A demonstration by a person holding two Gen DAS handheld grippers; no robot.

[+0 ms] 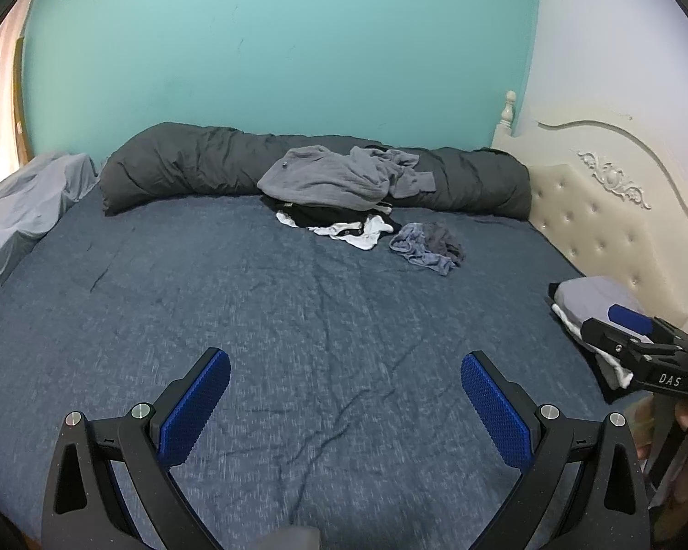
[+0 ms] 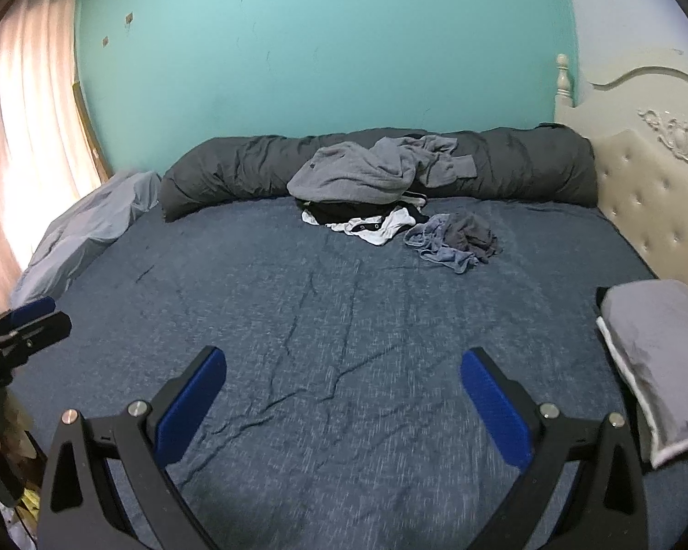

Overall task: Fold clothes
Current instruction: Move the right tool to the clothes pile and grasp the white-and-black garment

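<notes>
1. Fingers of left gripper (image 1: 344, 394) and right gripper (image 2: 344, 389) spread apart, holding nothing, hovering over bare bed (image 1: 206, 284).
2. Unfolded pile (image 1: 330, 183) lies far side, against dark rolled duvet (image 1: 183, 165); small blue-grey garment (image 1: 429, 247) just beside it.
3. Soft, light, floppy fabric; likely best pinched at a hem or corner.
4. Folded stack (image 2: 660, 353) sits right, near headboard (image 2: 656, 201); path looks clear.

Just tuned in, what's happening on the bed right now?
A person holds both grippers open and empty above the blue bedspread. The left gripper and right gripper touch nothing. An unfolded pile, grey top uppermost, waits by the dark rolled duvet, a small blue-grey garment beside it. A folded stack sits near the headboard.
</notes>
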